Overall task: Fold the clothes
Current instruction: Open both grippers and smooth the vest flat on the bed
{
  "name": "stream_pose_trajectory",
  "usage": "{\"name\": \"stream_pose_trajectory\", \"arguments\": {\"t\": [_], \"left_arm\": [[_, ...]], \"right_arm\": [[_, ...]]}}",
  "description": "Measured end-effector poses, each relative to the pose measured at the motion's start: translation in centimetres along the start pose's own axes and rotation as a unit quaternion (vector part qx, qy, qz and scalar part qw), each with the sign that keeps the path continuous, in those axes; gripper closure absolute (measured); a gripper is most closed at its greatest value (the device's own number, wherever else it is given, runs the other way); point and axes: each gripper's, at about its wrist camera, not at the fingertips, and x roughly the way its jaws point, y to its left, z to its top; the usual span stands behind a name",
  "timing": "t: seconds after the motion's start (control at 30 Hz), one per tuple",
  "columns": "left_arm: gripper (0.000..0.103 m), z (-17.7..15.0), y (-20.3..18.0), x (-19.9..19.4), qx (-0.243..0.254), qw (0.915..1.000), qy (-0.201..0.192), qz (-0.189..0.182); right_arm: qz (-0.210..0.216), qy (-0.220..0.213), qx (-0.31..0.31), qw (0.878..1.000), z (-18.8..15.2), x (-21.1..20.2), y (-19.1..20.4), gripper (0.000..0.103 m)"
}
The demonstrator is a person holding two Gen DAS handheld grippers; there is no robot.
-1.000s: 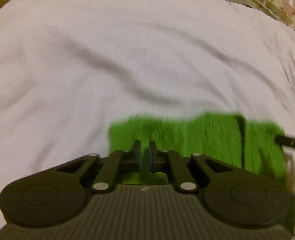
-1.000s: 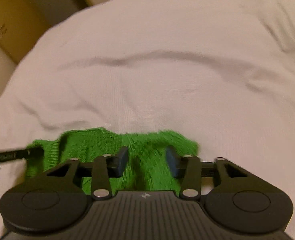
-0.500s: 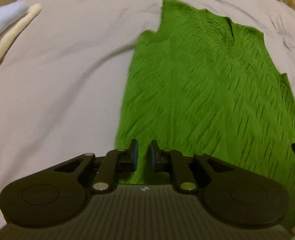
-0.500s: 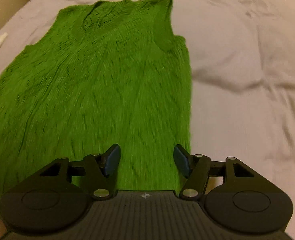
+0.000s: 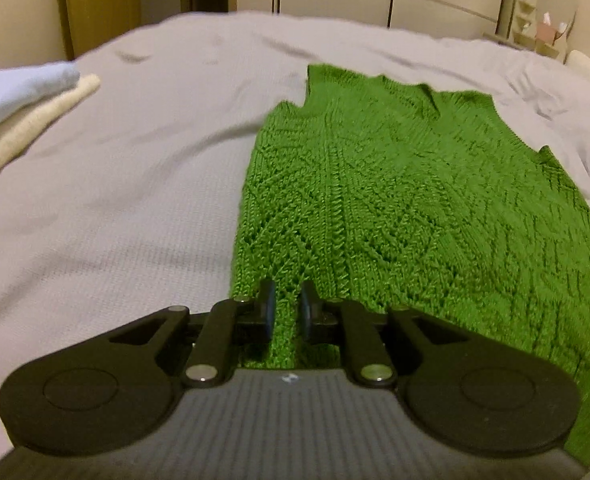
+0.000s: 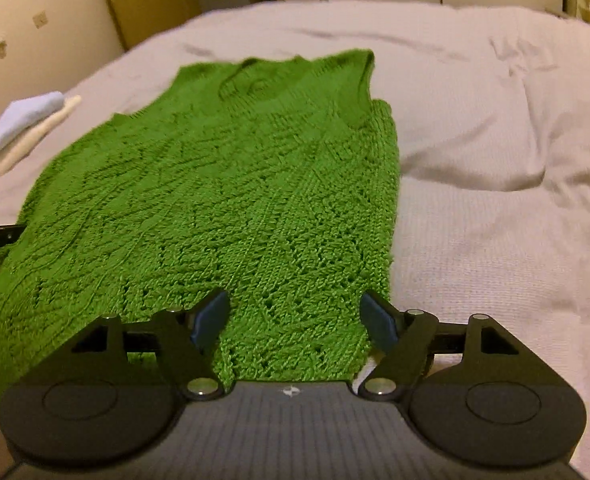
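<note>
The left hand-held gripper (image 5: 283, 305) points downward, jaws pinched nearly closed on green knit. The right hand-held gripper (image 6: 295, 320) also points down, jaws wide and opening.

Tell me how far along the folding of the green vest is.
Done: two folded pieces are stacked on the bed, and the green knit vest lies spread flat, neckline away. In hand: the left gripper is shut on the hem; the right gripper is opening, hem between its pads. Left: no fold in the vest yet.
</note>
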Motion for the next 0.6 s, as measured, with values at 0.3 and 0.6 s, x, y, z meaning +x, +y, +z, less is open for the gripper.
{"name": "stream_pose_trajectory", "arguments": {"t": [0.3,0.6], "left_arm": [[0.092,-2.1,-1.5,-2.3,0.037,0.9983,-0.036,0.026],[0.092,-6.6,-4.3,-9.7,0.037,0.9962,0.019,0.076]], "right_arm": [[-0.018,-0.036,-0.024,0.999,-1.9,-2.0,1.3,0.026],[-0.070,0.018,-0.001,0.997,-7.1,-7.7,4.6,0.024]]}}
